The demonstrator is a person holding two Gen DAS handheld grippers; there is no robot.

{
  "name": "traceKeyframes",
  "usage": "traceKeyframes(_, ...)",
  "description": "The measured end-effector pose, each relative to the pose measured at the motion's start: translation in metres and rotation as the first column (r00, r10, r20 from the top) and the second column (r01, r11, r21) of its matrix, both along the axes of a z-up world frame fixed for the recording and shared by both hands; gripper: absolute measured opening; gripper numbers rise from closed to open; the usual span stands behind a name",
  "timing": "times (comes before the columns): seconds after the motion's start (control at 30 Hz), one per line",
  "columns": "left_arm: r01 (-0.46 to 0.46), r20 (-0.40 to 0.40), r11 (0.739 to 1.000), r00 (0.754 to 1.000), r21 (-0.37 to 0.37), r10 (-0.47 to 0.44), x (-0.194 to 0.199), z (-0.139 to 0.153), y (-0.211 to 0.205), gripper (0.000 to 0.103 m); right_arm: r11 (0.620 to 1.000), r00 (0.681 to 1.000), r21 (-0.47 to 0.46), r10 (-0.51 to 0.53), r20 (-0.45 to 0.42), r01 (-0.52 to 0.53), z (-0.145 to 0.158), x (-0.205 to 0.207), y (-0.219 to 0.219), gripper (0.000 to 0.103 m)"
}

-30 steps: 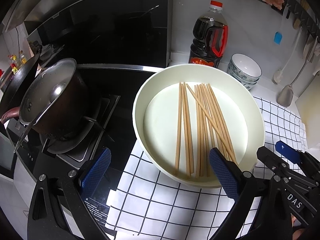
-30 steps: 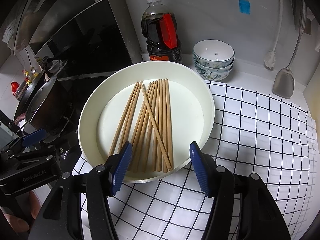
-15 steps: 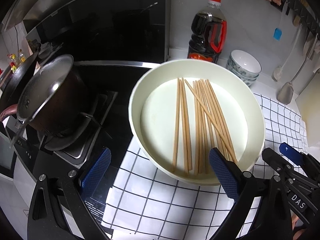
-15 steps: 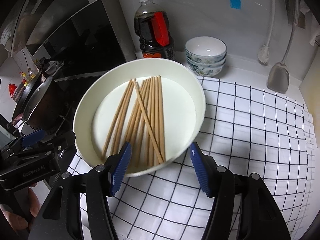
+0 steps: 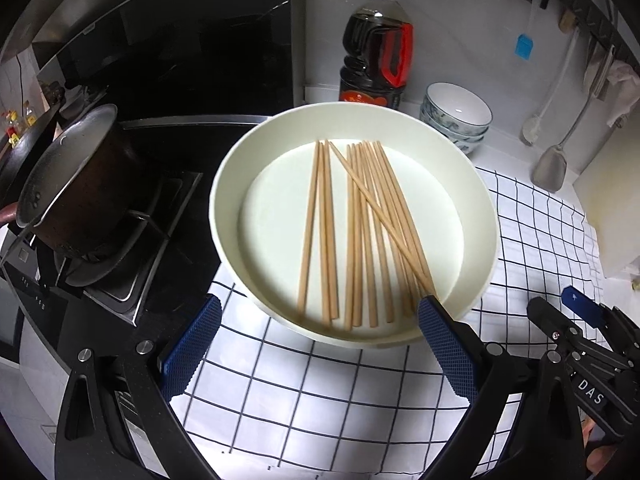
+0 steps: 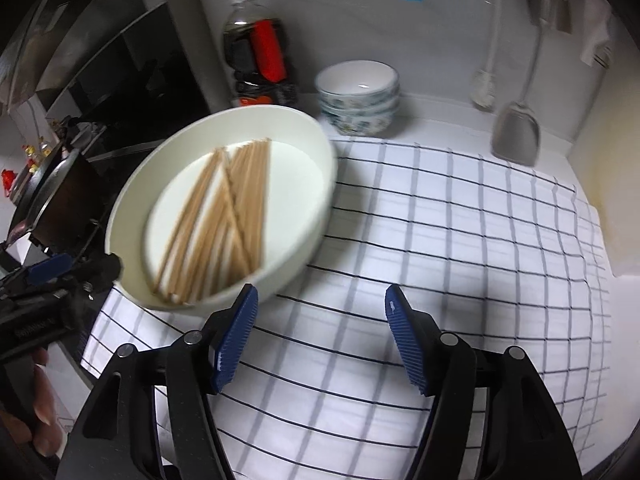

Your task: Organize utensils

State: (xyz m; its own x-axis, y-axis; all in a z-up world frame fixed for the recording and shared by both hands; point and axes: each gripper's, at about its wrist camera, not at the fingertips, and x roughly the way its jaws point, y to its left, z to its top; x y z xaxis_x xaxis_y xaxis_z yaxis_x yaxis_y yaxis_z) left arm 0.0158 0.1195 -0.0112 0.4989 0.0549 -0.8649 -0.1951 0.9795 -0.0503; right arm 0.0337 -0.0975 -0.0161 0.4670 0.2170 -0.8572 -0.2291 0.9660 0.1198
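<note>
Your left gripper (image 5: 320, 344) hangs wide and empty just short of the white dish (image 5: 476, 200), the wooden chopsticks (image 5: 360, 232) lying lengthwise ahead, nearer this hand (smooth, slim sticks)

Right view: your right gripper (image 6: 320, 324) is opening over the checked cloth (image 6: 460, 240) on the bench, nothing between its ribbed pads, chopsticks up-left

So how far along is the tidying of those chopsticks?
Barely begun. The chopsticks all lie loose in the white dish, one crossing the rest. Nothing is in hand: the left gripper stands open near the dish's rim, and the right gripper is opening over the checked cloth. Picking up and sorting remain.
</note>
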Motion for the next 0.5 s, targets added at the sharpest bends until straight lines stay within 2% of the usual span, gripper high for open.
traceKeyframes(0.3,0.032,0.007,0.999,0.999,-0.012,-0.032,-0.007,-0.001,-0.026,0.097,0.991,0.992,-0.055,-0.125,-0.01,0.125,-0.021,-0.005,-0.075,0.067)
traceKeyframes(0.5,0.08,0.019,0.997,0.997,0.001,-0.08,-0.014,0.002,-0.051,0.097,0.958,0.962,-0.097,-0.272,0.0,0.271,-0.042,-0.007,-0.15,0.067)
